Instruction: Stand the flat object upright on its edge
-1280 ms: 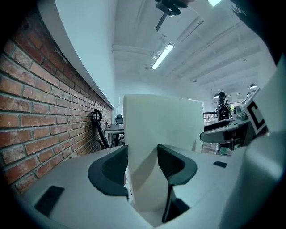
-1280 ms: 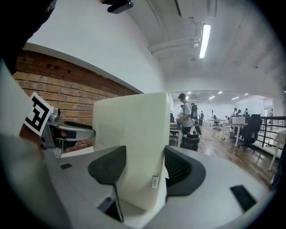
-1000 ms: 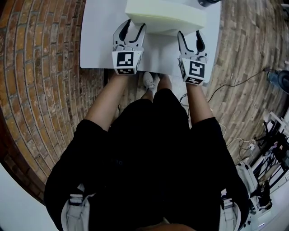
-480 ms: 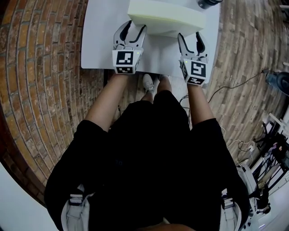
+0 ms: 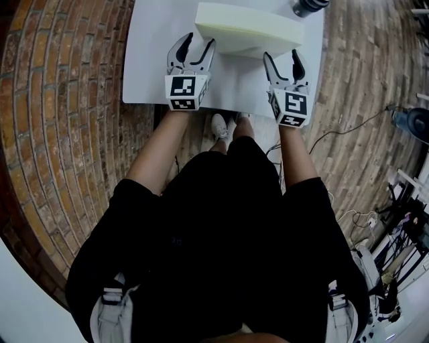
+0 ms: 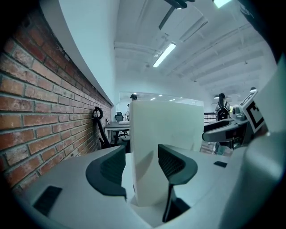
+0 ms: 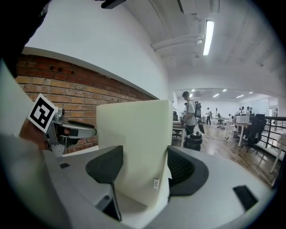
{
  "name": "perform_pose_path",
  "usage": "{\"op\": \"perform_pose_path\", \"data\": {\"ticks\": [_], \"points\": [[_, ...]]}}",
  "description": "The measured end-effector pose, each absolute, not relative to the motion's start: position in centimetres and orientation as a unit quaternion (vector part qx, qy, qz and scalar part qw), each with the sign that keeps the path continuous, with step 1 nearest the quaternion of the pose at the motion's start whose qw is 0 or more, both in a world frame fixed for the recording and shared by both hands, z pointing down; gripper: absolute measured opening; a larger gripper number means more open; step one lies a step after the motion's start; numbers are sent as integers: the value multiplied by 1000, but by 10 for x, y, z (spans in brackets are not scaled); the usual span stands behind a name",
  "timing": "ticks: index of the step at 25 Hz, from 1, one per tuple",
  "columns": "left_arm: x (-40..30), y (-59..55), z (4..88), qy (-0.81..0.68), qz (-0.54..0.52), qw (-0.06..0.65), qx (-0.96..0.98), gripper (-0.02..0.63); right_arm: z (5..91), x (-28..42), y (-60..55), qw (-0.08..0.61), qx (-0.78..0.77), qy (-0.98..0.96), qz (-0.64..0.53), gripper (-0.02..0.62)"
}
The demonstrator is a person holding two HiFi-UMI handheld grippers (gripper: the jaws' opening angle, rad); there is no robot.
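A thick pale foam slab (image 5: 249, 32) stands upright on its long edge on the white table (image 5: 151, 60). In the left gripper view its near end (image 6: 165, 129) rises between the jaws of my left gripper (image 6: 142, 154), with a slim gap at the left jaw. In the right gripper view the slab's other end (image 7: 134, 134) stands between the jaws of my right gripper (image 7: 144, 154). These jaws have just been opening and do not press on it. In the head view the left gripper (image 5: 198, 41) and the right gripper (image 5: 282, 57) sit at the slab's near side.
A dark round object (image 5: 308, 5) stands at the table's far right corner. The table's near edge (image 5: 201, 107) is just behind the grippers, above the person's legs. A brick wall (image 6: 40, 112) runs along the left. Cables (image 5: 348, 124) lie on the floor at right.
The right gripper's jaws have spread wider. The slab, which overlapped both grippers' fingertips a second ago, now shows a little beyond them in the head view.
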State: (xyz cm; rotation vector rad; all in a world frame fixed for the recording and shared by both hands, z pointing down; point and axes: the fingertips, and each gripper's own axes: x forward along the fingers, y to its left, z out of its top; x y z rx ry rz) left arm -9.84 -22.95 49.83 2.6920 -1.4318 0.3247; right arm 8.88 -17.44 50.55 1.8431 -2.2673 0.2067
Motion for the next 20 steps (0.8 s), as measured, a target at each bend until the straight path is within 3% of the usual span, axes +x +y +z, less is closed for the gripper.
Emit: {"op": "perform_pose_path", "data": {"ticks": [20], "points": [[-90, -193, 422, -428, 69, -4, 901, 224, 424, 73, -148, 74, 611, -788, 13, 309]]}}
